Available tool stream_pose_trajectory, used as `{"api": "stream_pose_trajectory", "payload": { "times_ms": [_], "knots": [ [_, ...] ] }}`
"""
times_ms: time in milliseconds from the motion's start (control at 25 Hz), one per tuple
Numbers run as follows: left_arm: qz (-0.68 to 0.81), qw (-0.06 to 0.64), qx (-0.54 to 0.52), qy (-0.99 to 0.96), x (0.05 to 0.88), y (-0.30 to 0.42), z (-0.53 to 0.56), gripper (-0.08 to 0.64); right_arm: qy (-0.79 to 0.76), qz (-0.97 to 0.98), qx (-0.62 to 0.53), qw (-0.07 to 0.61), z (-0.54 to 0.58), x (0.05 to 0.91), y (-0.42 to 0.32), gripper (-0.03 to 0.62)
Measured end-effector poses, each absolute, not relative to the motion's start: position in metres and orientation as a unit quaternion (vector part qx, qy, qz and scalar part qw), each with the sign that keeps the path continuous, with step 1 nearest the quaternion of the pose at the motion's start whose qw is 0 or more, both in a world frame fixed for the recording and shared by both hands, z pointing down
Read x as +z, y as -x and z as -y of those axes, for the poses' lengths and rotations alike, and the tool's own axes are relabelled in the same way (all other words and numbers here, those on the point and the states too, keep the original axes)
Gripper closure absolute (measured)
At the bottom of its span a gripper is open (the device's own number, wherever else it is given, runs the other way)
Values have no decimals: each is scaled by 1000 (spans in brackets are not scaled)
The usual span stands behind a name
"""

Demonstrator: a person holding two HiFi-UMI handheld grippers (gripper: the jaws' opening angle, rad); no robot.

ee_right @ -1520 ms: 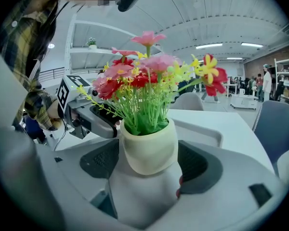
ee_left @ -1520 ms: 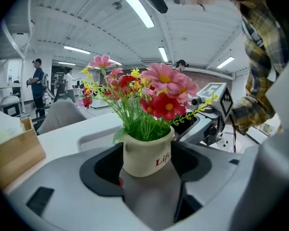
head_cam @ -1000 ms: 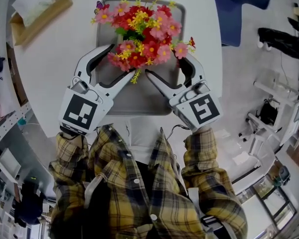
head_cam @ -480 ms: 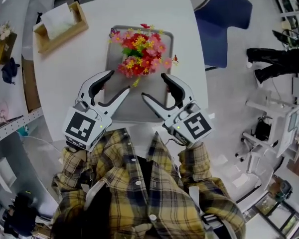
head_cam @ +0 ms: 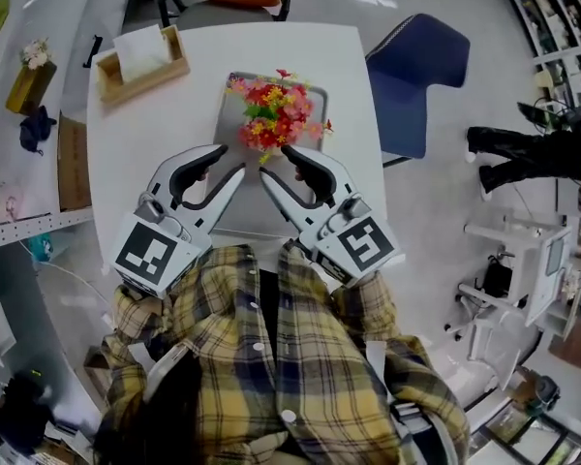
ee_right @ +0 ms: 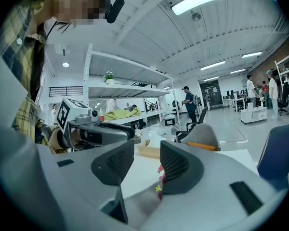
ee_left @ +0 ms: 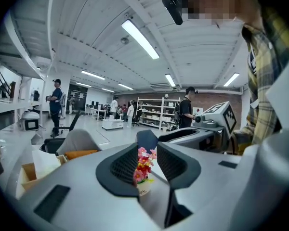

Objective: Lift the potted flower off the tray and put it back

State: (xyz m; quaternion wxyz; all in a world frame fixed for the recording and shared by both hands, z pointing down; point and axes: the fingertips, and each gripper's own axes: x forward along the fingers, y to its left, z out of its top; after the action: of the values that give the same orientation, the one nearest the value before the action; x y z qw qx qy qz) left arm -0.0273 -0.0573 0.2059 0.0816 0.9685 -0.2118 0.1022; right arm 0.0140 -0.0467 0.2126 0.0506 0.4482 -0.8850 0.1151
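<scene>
Flowers (head_cam: 274,114) sit on the tray (head_cam: 255,209). We've got our left tongs (head_cam: 228,163) and right tongs (head_cam: 274,161) hovering empty, partly spread, jaws just closing in a bit.

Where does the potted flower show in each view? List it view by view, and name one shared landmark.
Head view: potted flower, upper centre, on the tray.
Left gripper view: potted flower, low centre.
Right gripper view: only a few petals, low centre.
Shared landmark: blue chair.
</scene>
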Motion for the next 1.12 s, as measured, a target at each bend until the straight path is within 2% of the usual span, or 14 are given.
{"api": "stream_pose_trajectory", "payload": {
  "times_ms": [200, 320, 640, 1120],
  "knots": [
    [214, 88, 88, -969, 194, 30, 44, 459, -453, 887, 86, 21, 45, 185, -4, 480],
    [218, 96, 80, -968, 188, 34, 39, 479, -452, 889, 77, 21, 41, 174, 2, 485],
    [219, 102, 73, -968, 185, 35, 34, 511, -467, 881, 72, 24, 37, 170, -4, 558],
    [208, 107, 76, -969, 192, 37, 38, 551, -472, 876, 87, 53, 46, 187, 0, 594]
  ]
}}
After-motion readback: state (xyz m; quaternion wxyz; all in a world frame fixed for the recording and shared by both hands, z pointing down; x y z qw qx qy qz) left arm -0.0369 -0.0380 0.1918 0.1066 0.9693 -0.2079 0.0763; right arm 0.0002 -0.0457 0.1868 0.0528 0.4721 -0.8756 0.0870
